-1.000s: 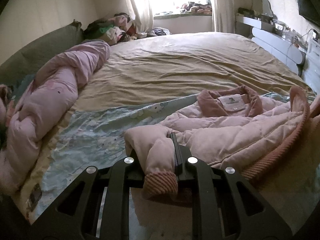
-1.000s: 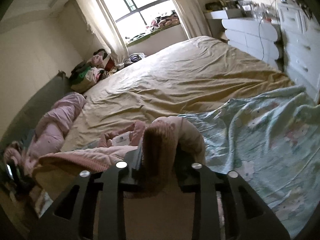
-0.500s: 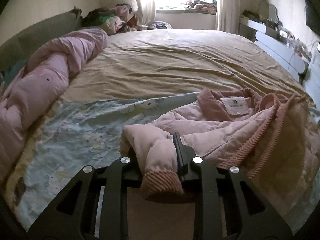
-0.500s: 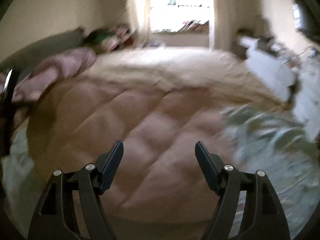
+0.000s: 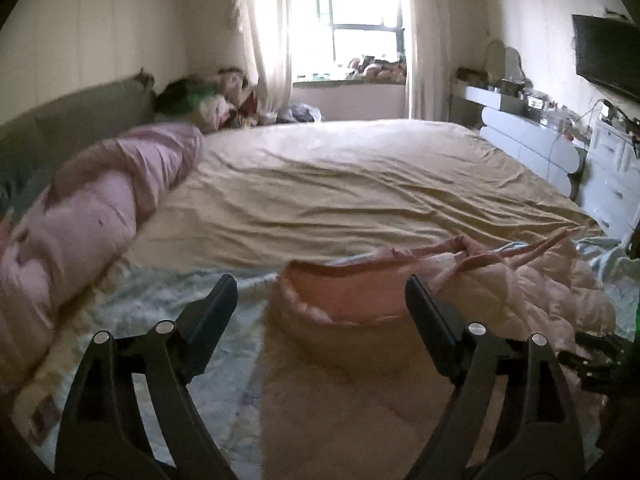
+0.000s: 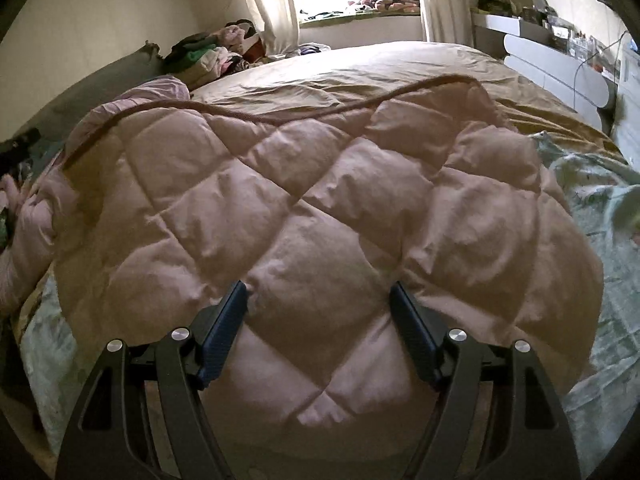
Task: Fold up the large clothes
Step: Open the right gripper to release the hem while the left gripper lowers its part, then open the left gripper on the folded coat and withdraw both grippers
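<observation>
Left gripper: I see my fingers spread wide apart, nothing between them; they hang just above the near end of the jacket.
Right gripper: my fingers stand wide apart too, low over the quilted back of the jacket; whether the tips touch the fabric I cannot tell.
Jacket: pink, quilted in diamonds, lying on the near part of the bed. In my right view it fills most of the frame, with a darker ribbed edge running along its far side. In my left view the same jacket lies bunched, its ribbed trim rising at the right.
Patterned sheet: pale blue-green, under the jacket at the near end of the bed.
Bed: covered by a wrinkled tan sheet beyond the jacket.
Pink duvet: rolled along the left side of the bed.
Clothes pile: at the far left corner, near the window.
Dresser: white, along the right side of the bed.
</observation>
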A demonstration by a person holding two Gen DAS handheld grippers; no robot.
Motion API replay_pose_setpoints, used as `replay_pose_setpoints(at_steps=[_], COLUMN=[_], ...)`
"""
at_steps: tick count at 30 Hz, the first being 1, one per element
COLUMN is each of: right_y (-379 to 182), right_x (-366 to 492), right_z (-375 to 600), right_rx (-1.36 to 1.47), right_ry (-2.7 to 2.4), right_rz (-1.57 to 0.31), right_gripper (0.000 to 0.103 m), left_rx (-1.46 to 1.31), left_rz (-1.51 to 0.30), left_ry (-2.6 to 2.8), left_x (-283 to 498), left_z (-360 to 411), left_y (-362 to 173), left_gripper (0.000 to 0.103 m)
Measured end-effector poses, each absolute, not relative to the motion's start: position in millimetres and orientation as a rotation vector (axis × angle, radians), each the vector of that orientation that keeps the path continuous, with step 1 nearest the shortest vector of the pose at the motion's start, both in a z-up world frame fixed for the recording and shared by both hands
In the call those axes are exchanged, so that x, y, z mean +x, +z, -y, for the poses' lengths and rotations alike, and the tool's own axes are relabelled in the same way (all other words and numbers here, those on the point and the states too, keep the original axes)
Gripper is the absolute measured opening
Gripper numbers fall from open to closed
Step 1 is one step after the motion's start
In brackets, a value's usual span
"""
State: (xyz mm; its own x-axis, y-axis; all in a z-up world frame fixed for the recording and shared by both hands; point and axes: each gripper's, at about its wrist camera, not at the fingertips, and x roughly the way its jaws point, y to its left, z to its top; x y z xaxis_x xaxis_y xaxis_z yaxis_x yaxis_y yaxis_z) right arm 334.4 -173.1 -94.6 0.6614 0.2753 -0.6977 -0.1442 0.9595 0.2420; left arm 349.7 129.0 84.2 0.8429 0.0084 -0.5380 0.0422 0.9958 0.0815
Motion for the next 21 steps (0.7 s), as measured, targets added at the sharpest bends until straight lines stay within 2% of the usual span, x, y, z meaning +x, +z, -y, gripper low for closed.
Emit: replay_pose_setpoints(at_steps=[2, 6, 7, 9, 14, 21], right_y=[-86.9, -67.3, -60.5, -53.6, -40.8, -50.5], right_x=[331.0, 313.3, 309.1, 305.4, 298.1, 313.0], right_z=[175.3, 186.9, 191.3, 203.4, 238.9, 278.3], right_rx=[0.177, 0.146, 0.144, 0.147, 0.143, 0.162], right_ry=[0.253, 0.241, 0.238, 0.222, 0.147, 0.044], right_rz=[-0.792, -0.726, -0.710, -0.693, -0.667, -0.702], right_gripper=[0.073, 0.073, 0.077, 0.082, 0.082, 0.082], left_rx=[0.107, 0.122, 0.132, 0.131, 0.119, 0.105], left_rz=[-0.562, -0.557, -0.557, -0.567, -0.621, -0.755], left_ry=[-0.001, 0.008, 0.024, 0.031, 0.044, 0.039], left_x=[342.4, 327.9, 323.8, 318.0, 310.0, 315.6], left_z=[-129.7, -134.6, -136.0, -139.7, -150.1, -162.0], left_y=[86.4, 82.0, 78.7, 72.0, 44.8, -7.7], left_gripper=[0.089, 0.092, 0.094, 0.094, 0.094, 0.094])
